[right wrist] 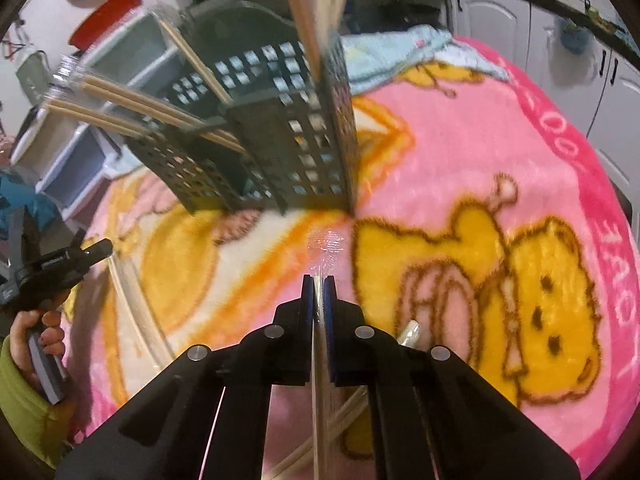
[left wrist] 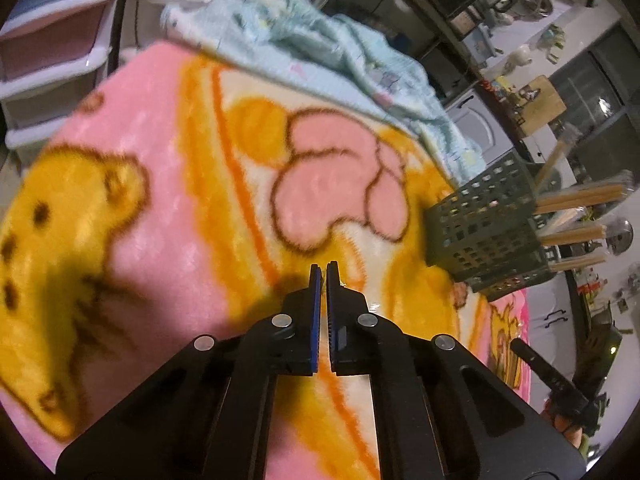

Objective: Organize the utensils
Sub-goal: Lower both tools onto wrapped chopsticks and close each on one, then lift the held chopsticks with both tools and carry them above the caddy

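Observation:
A dark green perforated utensil holder (left wrist: 480, 232) (right wrist: 280, 140) stands on the pink cartoon blanket (left wrist: 168, 200) (right wrist: 460, 152). Several clear-wrapped pairs of wooden chopsticks (left wrist: 576, 196) (right wrist: 132, 100) stick out of it. My right gripper (right wrist: 319, 280) is shut on another wrapped chopstick pair (right wrist: 326, 246), just in front of the holder. The wrapper's end pokes out past the fingertips. More wrapped chopsticks (right wrist: 410, 332) lie under that gripper. My left gripper (left wrist: 323, 268) (right wrist: 102, 248) is shut low over the blanket, left of the holder. A wrapped pair (right wrist: 132, 304) lies by its tip. I cannot see anything between its pads.
A crumpled light blue blanket (left wrist: 320, 48) (right wrist: 416, 44) lies at the far side. White plastic drawers (left wrist: 52, 52) (right wrist: 80, 160) stand beyond the blanket's edge. Kitchen cabinets (right wrist: 500, 12) and a cluttered counter (left wrist: 532, 92) line the background. A hand in a green sleeve (right wrist: 24, 384) holds the left gripper.

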Available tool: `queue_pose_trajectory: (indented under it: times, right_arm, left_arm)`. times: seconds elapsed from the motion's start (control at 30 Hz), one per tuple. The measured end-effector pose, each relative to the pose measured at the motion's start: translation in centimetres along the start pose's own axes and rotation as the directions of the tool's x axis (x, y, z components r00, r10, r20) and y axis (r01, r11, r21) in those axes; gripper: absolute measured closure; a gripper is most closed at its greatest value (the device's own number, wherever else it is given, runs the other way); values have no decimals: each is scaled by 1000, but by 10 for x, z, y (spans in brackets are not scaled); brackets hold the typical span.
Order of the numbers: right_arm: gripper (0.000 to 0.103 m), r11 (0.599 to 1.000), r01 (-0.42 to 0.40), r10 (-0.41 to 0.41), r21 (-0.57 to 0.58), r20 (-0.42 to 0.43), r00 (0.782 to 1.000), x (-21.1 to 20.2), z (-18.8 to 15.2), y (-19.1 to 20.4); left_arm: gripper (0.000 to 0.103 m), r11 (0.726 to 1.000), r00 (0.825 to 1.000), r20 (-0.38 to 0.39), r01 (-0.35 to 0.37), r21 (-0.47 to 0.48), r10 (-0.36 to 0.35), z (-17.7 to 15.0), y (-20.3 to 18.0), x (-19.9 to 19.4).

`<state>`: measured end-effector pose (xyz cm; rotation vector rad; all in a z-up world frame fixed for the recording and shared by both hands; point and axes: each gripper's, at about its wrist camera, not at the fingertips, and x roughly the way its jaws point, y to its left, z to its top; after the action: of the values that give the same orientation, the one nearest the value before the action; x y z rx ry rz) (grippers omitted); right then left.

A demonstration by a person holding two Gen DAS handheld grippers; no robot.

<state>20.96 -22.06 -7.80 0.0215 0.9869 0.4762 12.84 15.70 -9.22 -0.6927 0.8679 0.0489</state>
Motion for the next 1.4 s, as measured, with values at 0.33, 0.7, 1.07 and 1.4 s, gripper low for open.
queue_pose_trajectory:
  times: [0.33,0.7,1.07,1.4]
  right_arm:
    - [98,998,-24,31,-54,134,991,-53,9,17]
    - [98,990,-39,68,-132,219,973,-93,11,40]
    - [98,987,-54,97,-151,291,952,-123,15,43]
    - [98,986,-57,108,-155,344,933,-142,17,42]
  left_arm:
    - [103,986,992,60,106,130,-115,-7,-47,-48]
    - [103,931,967,53,224,287,-249,-20,-121,-76]
    - [103,872,945,-4,303,385,-326,-28,-182,-73]
    - [103,838,929,-2,335,431,-370,-22,-218,-79]
